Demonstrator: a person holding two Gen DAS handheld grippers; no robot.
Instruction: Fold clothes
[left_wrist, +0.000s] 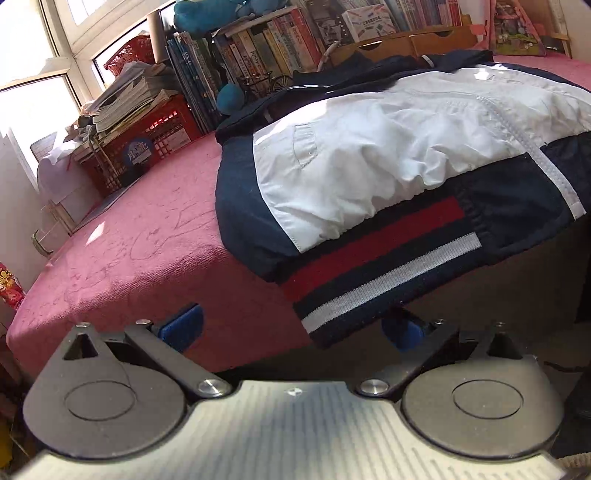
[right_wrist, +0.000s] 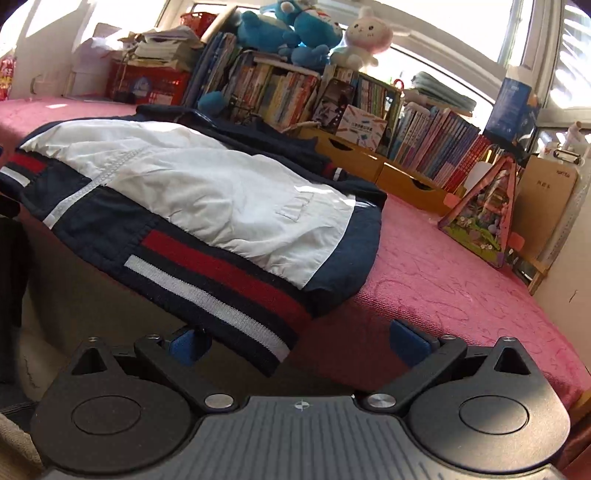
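Pink bedding (left_wrist: 140, 236) covers the bed, and a navy, white and red jacket (left_wrist: 369, 155) is spread on it, its striped hem hanging over the near edge (books are lined up behind). The left gripper (left_wrist: 291, 330) and right gripper (right_wrist: 301, 341) are held low before that edge, jaws spread wide, with the hem drooping between each pair of blue fingertips, ungrasped.

The jacket (left_wrist: 388, 147) lies on the bed (left_wrist: 140, 236) (hem overhanging its near edge), books (right_wrist: 280, 92) behind.
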